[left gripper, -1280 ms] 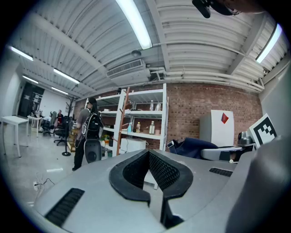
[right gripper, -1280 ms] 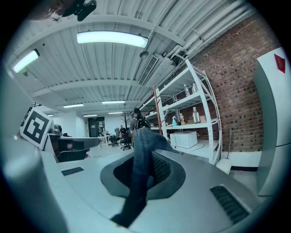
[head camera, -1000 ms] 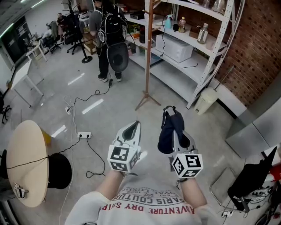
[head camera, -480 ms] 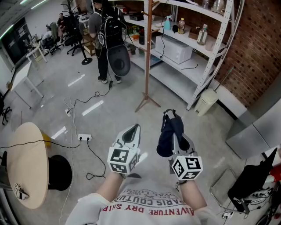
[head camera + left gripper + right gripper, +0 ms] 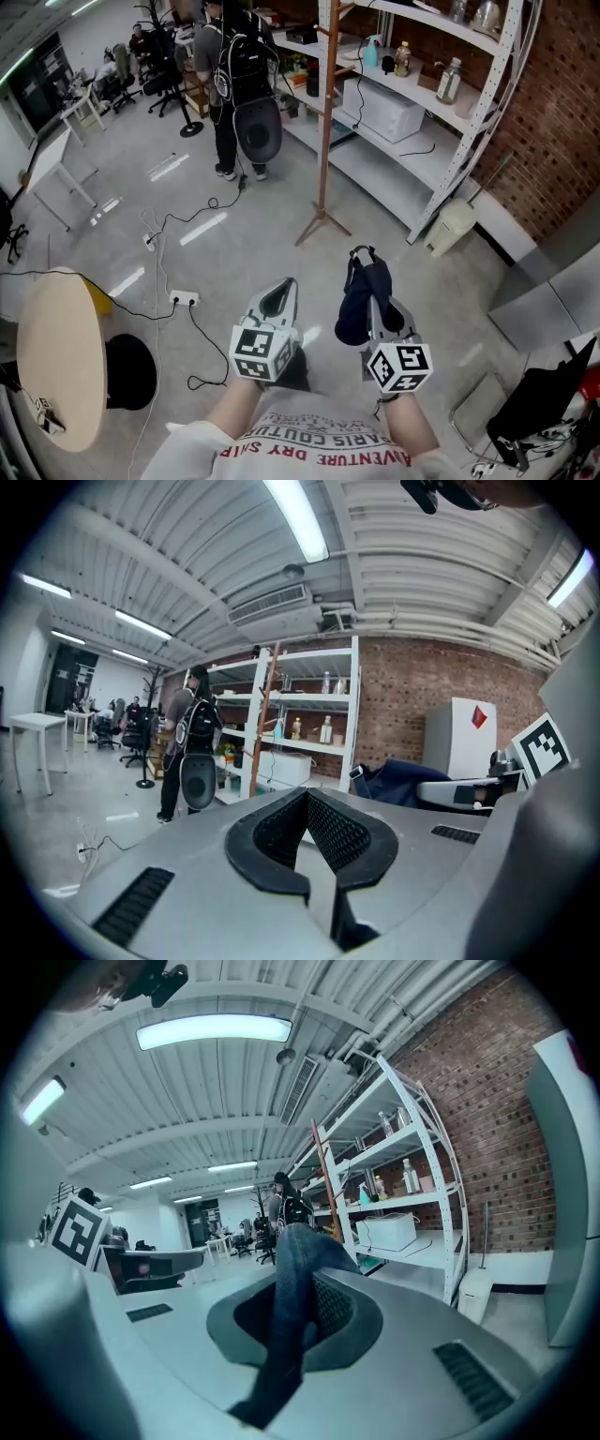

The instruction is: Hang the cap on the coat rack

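Observation:
My right gripper [image 5: 371, 287] is shut on a dark blue cap [image 5: 362, 292], whose fabric stands up between the jaws and hangs over their tips. The right gripper view shows the cap [image 5: 292, 1290] pinched in the black pads. The coat rack [image 5: 324, 122] is a wooden pole on a tripod foot, on the floor ahead and a little left of the cap, well apart from it. It also shows as the coat rack [image 5: 325, 1183] before the shelves. My left gripper [image 5: 284, 285] is level beside the right one, shut and empty; its pads [image 5: 328, 822] meet at the tip.
A person with a black backpack [image 5: 239, 80] stands left of the rack. A white metal shelf unit [image 5: 469, 103] with a microwave [image 5: 382, 105] runs behind it, with a white bin [image 5: 451, 226] at its end. Cables and a power strip [image 5: 184, 299] lie on the floor; a round table [image 5: 58, 354] is at the left.
The view has moved a little closer to the rack, which sits slightly further right in the picture. Both grippers keep their places and the cap stays gripped.

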Available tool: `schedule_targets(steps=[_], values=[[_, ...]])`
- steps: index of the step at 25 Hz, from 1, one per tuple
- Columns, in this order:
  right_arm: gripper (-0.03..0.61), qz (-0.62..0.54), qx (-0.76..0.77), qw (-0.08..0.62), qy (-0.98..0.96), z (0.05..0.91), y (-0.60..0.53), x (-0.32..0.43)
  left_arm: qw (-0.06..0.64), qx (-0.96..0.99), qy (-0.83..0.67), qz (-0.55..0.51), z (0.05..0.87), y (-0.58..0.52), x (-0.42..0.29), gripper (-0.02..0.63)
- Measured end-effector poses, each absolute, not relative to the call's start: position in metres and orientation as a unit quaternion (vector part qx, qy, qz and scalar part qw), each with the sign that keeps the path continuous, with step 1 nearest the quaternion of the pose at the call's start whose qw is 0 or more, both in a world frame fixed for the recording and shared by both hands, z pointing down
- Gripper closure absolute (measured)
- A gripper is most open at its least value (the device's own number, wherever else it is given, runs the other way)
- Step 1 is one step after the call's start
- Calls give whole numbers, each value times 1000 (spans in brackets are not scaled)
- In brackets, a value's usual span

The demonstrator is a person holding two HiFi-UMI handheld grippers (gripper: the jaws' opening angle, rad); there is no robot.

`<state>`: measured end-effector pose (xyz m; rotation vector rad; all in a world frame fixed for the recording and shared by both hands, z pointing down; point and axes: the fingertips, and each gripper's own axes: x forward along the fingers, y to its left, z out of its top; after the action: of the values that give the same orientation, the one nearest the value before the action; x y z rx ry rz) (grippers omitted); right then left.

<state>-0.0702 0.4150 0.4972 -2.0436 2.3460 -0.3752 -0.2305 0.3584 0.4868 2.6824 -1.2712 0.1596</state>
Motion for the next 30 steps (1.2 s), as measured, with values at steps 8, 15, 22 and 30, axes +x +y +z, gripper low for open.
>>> schedule_targets(steps=[8, 15, 22, 30], values=[[555, -116, -644, -3, 756, 491, 301, -76, 89, 907, -410, 33, 480, 236, -221, 609], [555, -110, -660, 9, 743, 474, 177, -83, 80, 918, -389, 26, 473, 106, -225, 607], [555, -101, -669, 10, 736, 468, 84, -78, 90, 921, -378, 29, 476, 20, -213, 608], [555, -107, -632, 6, 767, 480, 3, -38, 91, 908, -407, 30, 485, -51, -175, 607]])
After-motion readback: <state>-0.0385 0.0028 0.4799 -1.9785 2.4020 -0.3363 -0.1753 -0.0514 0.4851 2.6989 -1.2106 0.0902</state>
